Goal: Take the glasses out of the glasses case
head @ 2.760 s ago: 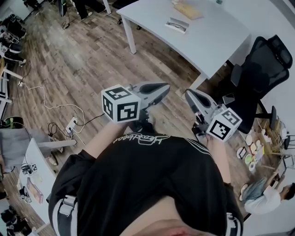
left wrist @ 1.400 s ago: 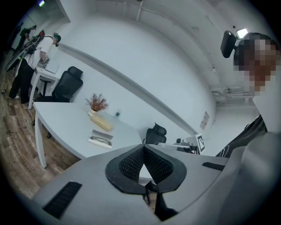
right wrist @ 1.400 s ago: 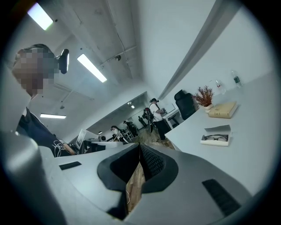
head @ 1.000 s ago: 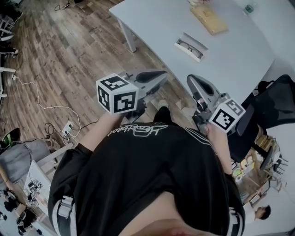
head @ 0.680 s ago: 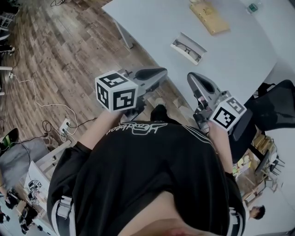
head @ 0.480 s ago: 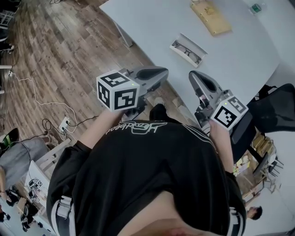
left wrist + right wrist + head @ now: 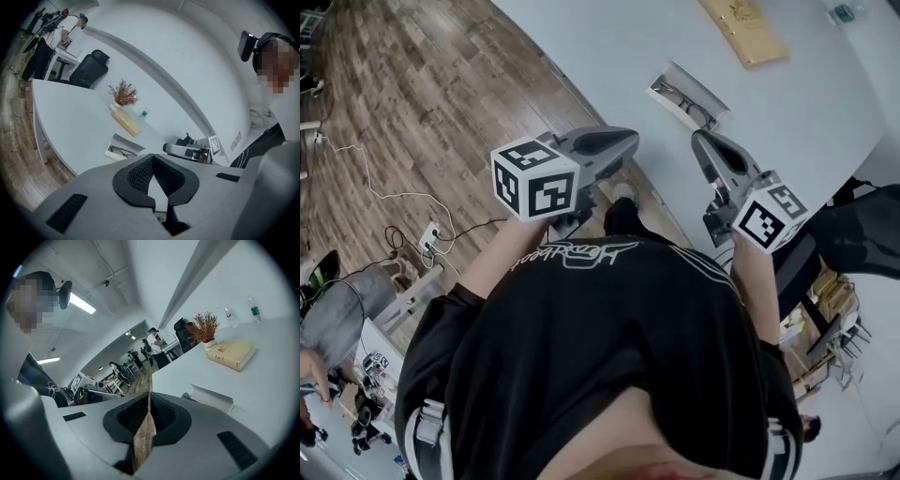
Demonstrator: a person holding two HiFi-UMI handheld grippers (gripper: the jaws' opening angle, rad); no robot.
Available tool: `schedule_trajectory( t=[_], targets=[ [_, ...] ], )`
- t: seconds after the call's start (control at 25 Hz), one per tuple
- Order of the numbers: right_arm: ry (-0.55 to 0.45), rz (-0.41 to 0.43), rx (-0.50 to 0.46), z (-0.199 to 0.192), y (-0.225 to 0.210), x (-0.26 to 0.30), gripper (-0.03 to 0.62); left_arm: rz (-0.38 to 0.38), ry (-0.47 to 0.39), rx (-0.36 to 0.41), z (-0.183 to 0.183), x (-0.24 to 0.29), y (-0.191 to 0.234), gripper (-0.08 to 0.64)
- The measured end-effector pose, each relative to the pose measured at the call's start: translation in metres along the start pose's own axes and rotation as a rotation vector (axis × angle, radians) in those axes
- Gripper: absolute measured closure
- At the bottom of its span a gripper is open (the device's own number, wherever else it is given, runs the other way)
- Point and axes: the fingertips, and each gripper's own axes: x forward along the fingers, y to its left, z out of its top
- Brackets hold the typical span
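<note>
An open white glasses case point(image 7: 684, 94) lies near the front edge of the white table point(image 7: 609, 47), with dark-framed glasses point(image 7: 678, 97) inside it. In the left gripper view the case point(image 7: 123, 146) and the glasses point(image 7: 121, 152) lie ahead and to the left. In the right gripper view only the raised lid of the case point(image 7: 211, 398) shows. My left gripper point(image 7: 633, 139) hangs over the table's edge, left of the case, shut and empty. My right gripper point(image 7: 698, 139) is just short of the case, shut on nothing.
A tan book point(image 7: 745, 28) lies farther back on the table, with a dried-plant vase point(image 7: 123, 93) and a small bottle point(image 7: 253, 310) behind it. A black office chair point(image 7: 853, 225) stands at the right. Wood floor point(image 7: 412, 112) with cables lies to the left.
Both grippers have come forward and down toward the table. The case, earlier well ahead of the tips, now lies just beyond them. Both stay shut.
</note>
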Motion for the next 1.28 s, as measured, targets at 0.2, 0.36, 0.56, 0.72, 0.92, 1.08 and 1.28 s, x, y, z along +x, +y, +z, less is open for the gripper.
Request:
schedule_trajectory(
  t=[0.2,0.36,0.56,0.72,0.92,1.08,1.28],
  targets=[
    [0.051,-0.06,-0.079,-0.002,-0.025,0.012,0.581,0.014,0.015,-0.043,-0.006,0.011,0.019,0.554],
    [0.105,-0.11,-0.19,-0.005,-0.044,0.023,0.581,0.026,0.029,-0.063,-0.009,0.019,0.029,0.554],
    [0.161,-0.13,-0.245,-0.008,-0.069,0.037,0.58,0.039,0.062,-0.075,-0.018,0.02,0.033,0.554],
    [0.228,-0.163,-0.292,-0.014,-0.086,0.048,0.486,0.053,0.071,-0.104,-0.023,0.018,0.04,0.552],
    [0.295,-0.177,-0.372,-0.025,-0.096,0.062,0.484,0.059,0.076,-0.12,-0.026,0.019,0.045,0.554],
    [0.352,-0.193,-0.419,-0.035,-0.107,0.069,0.483,0.05,0.083,-0.121,-0.027,0.021,0.045,0.554],
    [0.43,-0.254,-0.509,-0.05,-0.125,0.075,0.485,0.051,0.092,-0.128,-0.029,0.024,0.05,0.554]
  ],
)
